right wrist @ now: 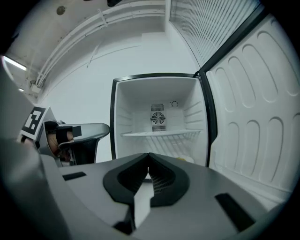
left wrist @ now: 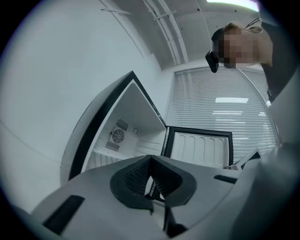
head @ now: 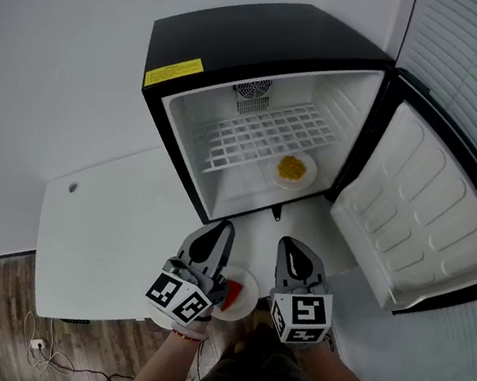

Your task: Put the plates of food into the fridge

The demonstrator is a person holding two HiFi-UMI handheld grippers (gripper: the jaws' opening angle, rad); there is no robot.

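Observation:
A black mini fridge [head: 268, 32] stands open in front of me. On its floor, at the right, lies a white plate of yellow food [head: 294, 171], whose rim also shows in the right gripper view as a plate [right wrist: 188, 160]. A second white plate with red food [head: 238, 296] lies low between my two grippers, partly under the left one, and neither gripper holds it. My left gripper [head: 219, 228] [left wrist: 151, 158] is shut with nothing in its jaws. My right gripper [head: 292, 245] [right wrist: 148, 154] is also shut and empty. Both point at the fridge opening.
The fridge door [head: 417, 226] hangs wide open at the right. A white wire shelf [head: 264, 132] spans the upper half of the fridge. A white table [head: 92, 244] stands to the left, with cables [head: 43, 351] on the wooden floor below it.

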